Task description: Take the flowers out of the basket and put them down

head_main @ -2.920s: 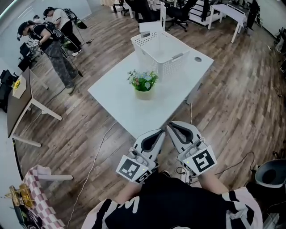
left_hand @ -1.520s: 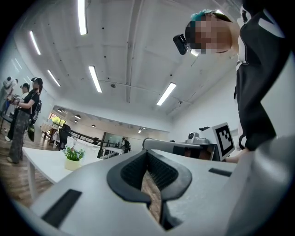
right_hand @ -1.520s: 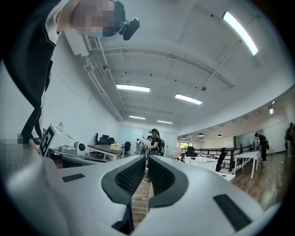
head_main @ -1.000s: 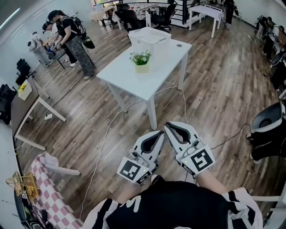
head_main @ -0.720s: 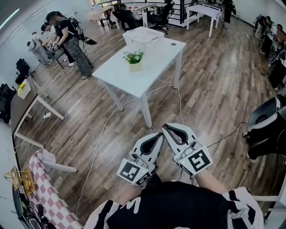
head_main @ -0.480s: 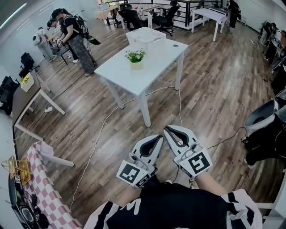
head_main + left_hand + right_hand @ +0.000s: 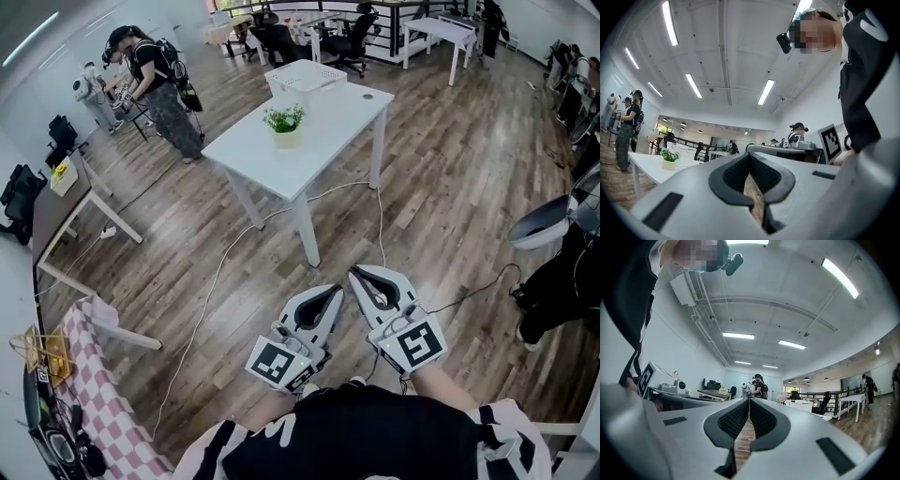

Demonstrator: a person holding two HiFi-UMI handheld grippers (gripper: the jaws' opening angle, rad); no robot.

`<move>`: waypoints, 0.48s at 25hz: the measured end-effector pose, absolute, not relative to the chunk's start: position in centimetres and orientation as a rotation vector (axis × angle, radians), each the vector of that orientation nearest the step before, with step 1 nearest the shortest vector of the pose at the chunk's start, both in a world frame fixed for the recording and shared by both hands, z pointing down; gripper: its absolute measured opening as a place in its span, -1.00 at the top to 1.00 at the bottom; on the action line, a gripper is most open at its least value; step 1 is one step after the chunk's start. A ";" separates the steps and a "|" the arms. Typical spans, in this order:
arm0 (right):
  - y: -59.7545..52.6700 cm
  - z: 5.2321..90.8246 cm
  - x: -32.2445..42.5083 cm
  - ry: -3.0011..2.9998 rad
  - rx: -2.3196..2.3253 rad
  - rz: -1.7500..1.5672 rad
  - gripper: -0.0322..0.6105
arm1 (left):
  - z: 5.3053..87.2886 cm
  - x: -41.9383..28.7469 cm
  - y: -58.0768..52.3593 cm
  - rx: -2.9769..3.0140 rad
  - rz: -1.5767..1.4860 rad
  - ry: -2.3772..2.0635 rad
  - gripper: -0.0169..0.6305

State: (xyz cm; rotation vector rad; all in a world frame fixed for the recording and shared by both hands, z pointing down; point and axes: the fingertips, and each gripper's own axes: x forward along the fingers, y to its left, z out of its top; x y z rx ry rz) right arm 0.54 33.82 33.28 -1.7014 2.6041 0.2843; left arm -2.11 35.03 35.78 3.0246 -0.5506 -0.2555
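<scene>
The left gripper [image 7: 330, 290] and right gripper [image 7: 362, 275] are both clenched on nothing, well apart from the tabletop [image 7: 330, 120] where the flowers [image 7: 284, 119] stand (outside the basket [image 7: 305, 78], near it).

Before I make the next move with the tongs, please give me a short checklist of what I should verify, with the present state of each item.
1. Flowers out of the basket: ok. The flower pot stands upright on the white table, beside the basket.
2. Left tongs empty: ok, shut with nothing between.
3. Right tongs empty: ok, shut with nothing between.
4. Table within reach: not ok, open floor lies between tongs and table.
5. Path to the table free: not ok, a cable lies across the floor.
</scene>
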 end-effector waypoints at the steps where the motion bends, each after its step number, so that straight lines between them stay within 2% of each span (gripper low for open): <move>1: 34.0 33.2 0.4 2.601 -1.703 0.286 0.83 | 35.7 -2.4 35.0 3.026 -0.255 -0.555 0.93; 12: 34.7 33.4 -0.3 2.603 -1.721 0.304 0.83 | 35.9 -2.6 35.6 3.007 -0.256 -0.528 0.93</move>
